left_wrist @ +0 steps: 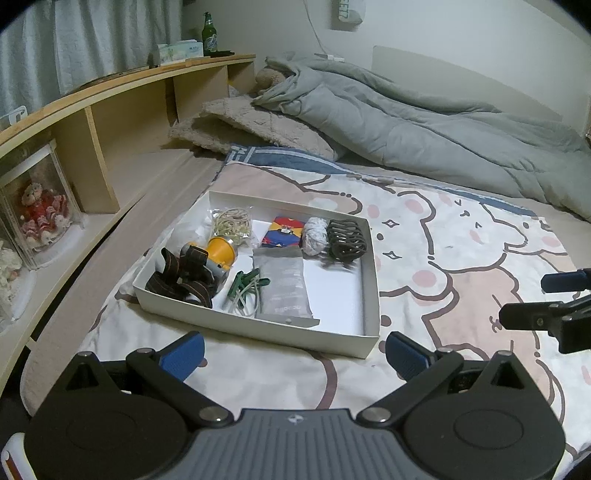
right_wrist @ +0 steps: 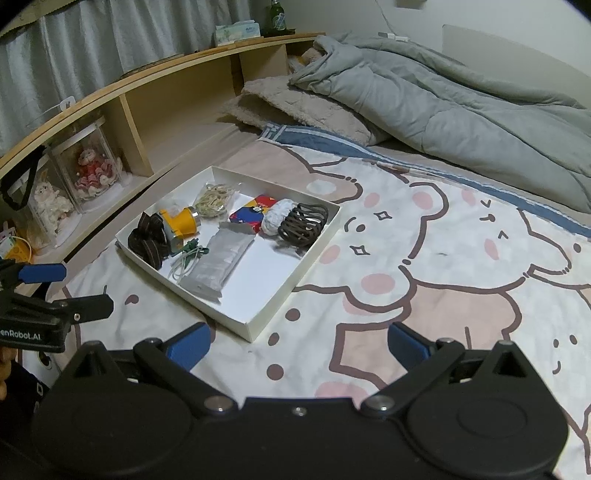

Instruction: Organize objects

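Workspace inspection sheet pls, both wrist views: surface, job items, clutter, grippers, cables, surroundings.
Surface: bed with cartoon bear blanket, soft and wrinkled.
Job's things: white tray holding headlamp, rubber band bag, green clips, grey pouch, colourful card pack, white scrunchie, dark hair claw.
Clutter: nothing seen loose on the blanket.
Grippers: left gripper open, empty, near the tray's close wall; right gripper open, empty, by the tray's near corner.
Cables: white cable down the far wall.
Surroundings: grey duvet, wooden shelf with figurine cases, green bottle, tissue box.
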A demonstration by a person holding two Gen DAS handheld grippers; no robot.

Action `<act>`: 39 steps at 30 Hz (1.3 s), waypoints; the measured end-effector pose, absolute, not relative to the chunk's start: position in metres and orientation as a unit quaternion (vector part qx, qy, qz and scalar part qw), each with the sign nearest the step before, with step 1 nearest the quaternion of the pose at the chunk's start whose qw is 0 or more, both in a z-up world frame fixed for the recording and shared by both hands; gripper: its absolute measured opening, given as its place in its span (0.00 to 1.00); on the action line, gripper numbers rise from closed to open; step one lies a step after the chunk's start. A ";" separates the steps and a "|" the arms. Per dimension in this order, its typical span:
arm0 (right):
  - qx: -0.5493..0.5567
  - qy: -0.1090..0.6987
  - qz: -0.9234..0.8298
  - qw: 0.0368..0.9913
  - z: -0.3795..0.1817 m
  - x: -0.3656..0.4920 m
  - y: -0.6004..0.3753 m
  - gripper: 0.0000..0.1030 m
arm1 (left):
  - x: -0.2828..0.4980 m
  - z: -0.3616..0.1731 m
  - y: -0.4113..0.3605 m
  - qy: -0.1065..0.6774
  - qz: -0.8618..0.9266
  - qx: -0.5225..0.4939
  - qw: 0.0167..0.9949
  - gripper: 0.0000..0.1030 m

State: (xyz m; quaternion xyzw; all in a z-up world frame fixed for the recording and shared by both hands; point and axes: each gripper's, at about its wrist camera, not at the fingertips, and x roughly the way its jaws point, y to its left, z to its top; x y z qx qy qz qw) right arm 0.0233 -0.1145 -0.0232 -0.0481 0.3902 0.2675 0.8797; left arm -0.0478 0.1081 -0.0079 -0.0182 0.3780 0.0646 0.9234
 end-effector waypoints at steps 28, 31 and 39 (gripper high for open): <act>-0.045 0.393 0.271 0.878 -0.024 0.023 -0.113 1.00 | -0.049 -0.009 0.110 0.382 0.063 -0.028 0.921 1.00; -0.044 0.393 0.271 0.878 -0.024 0.023 -0.113 1.00 | -0.049 -0.009 0.111 0.382 0.063 -0.028 0.922 1.00; -0.045 0.393 0.270 0.878 -0.024 0.023 -0.113 1.00 | -0.049 -0.009 0.111 0.382 0.063 -0.028 0.922 1.00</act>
